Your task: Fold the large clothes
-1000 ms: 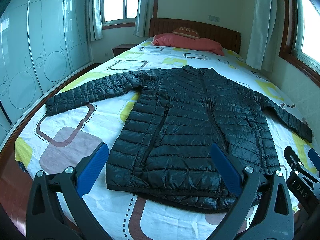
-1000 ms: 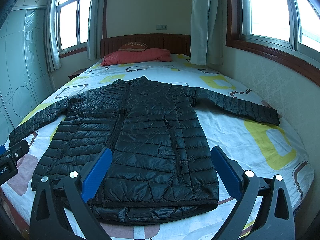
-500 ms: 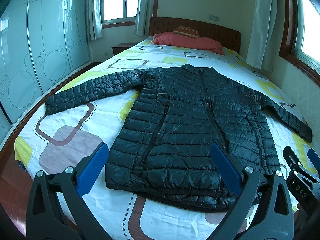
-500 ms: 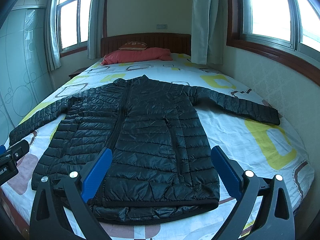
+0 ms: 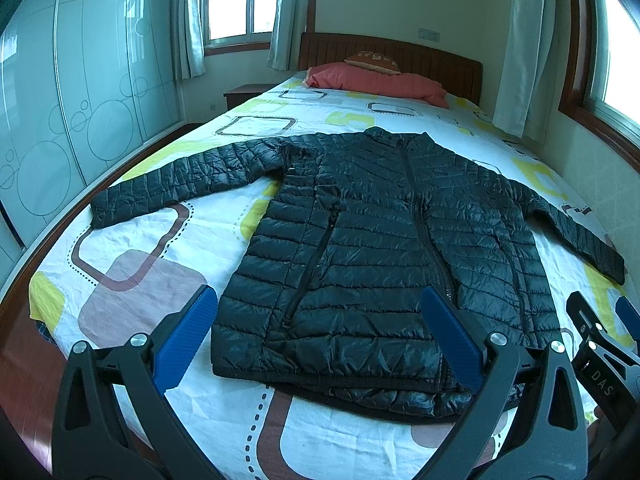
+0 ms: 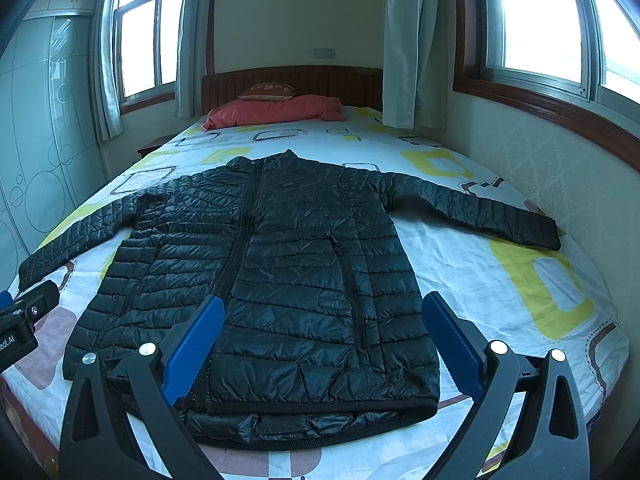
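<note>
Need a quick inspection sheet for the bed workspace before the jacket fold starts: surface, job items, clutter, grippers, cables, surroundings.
Surface: bed with a white patterned sheet, lightly creased.
Job's things: black puffer jacket lies flat, front up, zipped, both sleeves spread out to the sides, collar toward the headboard, hem toward the cameras.
Clutter: red pillow with a small cushion on top, at the head of the bed, apart from the jacket.
Grippers: left gripper open, empty, above the hem; right gripper open, empty, above the hem.
Cables: nothing seen.
Surroundings: wooden headboard, curtained windows, glass wardrobe doors, nightstand beside the bed.
</note>
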A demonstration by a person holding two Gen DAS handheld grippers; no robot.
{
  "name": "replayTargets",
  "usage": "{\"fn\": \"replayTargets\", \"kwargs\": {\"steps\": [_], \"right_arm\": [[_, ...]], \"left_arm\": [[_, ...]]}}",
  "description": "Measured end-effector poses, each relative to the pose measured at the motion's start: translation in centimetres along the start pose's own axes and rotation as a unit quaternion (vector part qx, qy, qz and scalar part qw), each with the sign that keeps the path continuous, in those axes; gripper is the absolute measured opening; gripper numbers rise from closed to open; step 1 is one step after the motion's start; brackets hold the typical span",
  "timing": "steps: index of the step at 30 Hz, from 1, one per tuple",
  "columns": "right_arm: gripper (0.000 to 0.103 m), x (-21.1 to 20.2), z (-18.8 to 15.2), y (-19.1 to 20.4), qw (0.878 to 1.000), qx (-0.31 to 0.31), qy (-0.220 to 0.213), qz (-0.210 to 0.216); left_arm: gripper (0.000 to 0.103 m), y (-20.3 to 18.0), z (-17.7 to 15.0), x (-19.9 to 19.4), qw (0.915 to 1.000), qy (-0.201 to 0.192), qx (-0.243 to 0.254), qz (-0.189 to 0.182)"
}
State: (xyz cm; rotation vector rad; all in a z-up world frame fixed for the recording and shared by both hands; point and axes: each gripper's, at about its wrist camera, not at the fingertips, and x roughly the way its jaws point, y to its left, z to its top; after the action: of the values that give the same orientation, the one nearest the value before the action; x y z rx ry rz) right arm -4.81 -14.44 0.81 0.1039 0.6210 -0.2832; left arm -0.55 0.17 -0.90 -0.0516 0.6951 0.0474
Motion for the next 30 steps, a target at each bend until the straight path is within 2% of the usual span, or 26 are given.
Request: {"fn": "replayTargets", "kwargs": {"steps": [21,23,27,30], "right_arm": [[0.098,0.4,0.8,-0.3,1.0,0.0,0.001,-0.001],[0.098,0.5,0.0,0.1,1.0,0.001,0.002,0.0],[0.098,2.1,-0.2,-0.3,1.0,0.015,0.006,0.01],[0.098,4.0,0.5,-2.4,0.999,0.039,0.011,0.015]], "left_arm": [[0.101,0.0,-0.3,0.1,1.0,0.001,0.0,0.0],[0.101,0.0,-0.3,0.2,1.0,0.003,-0.001,0.001],[0.101,1.2,-0.5,1.1,0.9997,0.013,-0.018,-0.004],[0.101,3.1,-0.1,3.0,0.9977,0.038,-0.054,-0.014]]}}
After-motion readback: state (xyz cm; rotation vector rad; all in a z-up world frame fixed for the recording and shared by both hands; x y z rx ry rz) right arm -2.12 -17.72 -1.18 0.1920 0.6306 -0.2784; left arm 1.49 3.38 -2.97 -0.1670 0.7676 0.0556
